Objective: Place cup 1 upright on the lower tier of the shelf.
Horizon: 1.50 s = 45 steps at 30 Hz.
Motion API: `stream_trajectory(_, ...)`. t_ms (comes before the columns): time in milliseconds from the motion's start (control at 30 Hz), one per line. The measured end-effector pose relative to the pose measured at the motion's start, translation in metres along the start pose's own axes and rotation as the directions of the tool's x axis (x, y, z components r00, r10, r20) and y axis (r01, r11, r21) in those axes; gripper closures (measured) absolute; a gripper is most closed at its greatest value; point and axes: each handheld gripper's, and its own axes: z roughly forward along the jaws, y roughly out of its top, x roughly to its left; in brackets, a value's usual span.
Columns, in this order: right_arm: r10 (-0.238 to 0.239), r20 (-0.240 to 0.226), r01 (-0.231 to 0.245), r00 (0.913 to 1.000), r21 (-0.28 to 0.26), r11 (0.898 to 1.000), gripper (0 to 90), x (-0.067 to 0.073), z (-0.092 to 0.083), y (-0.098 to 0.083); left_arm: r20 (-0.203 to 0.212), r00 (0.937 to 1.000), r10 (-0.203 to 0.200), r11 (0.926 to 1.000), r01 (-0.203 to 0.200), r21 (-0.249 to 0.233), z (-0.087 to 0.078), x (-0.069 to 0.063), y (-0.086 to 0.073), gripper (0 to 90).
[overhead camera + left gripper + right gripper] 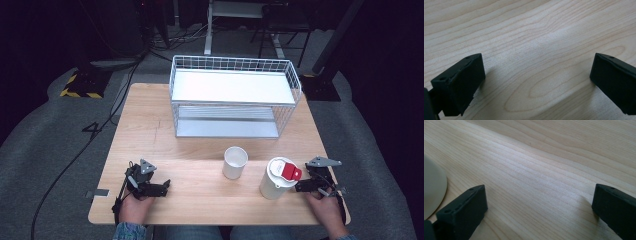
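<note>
While both grippers, left and right, rest wide open and empty: approach lidded container squarely, likely first.

Black tools, grey three-cornered plates; left sleeve blue denim.

The high view looked forward and down from above the person's side, taking in the whole wooden table and the floor beyond. Each gripper view sat low, very close to the tabletop, aimed along its own jaws; all three shared that wood surface.
</note>
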Motion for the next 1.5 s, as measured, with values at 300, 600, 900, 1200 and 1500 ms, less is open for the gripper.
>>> stream_trajectory(300, 0.000, 0.000, 0.000, 1.0000, 0.000, 1.000, 0.1, 0.000, 0.000, 0.000, 0.013, 0.9998, -0.017, 0.9998, 0.017, 0.003, -0.002, 0.000, 0.005, 1.0)
stream_trajectory(600, 0.000, 0.000, 0.000, 1.0000, 0.000, 1.000, 0.1, 0.000, 0.000, 0.000, 0.040, 0.9991, 0.016, 0.9966, -0.012, -0.081, -0.021, -0.013, 0.023, 2.0)
stream_trajectory(900, 0.000, 0.000, 0.000, 1.0000, 0.000, 1.000, 0.1, 0.000, 0.000, 0.000, 0.092, 0.9948, 0.044, 0.9876, -0.030, -0.154, -0.029, -0.029, 0.039, 2.3)
stream_trajectory(1200, 0.000, 0.000, 0.000, 1.0000, 0.000, 1.000, 0.1, 0.000, 0.000, 0.000, 0.161, 0.9811, 0.108, 0.9754, -0.073, -0.208, -0.021, -0.052, 0.053, 2.0)
stream_trajectory(1500, 0.001, 0.001, -0.001, 1.0000, -0.001, 1.000, 0.1, 0.000, 0.000, 0.000, 0.235, 0.9665, 0.103, 0.9669, -0.041, -0.252, -0.016, -0.069, 0.066, 2.0)
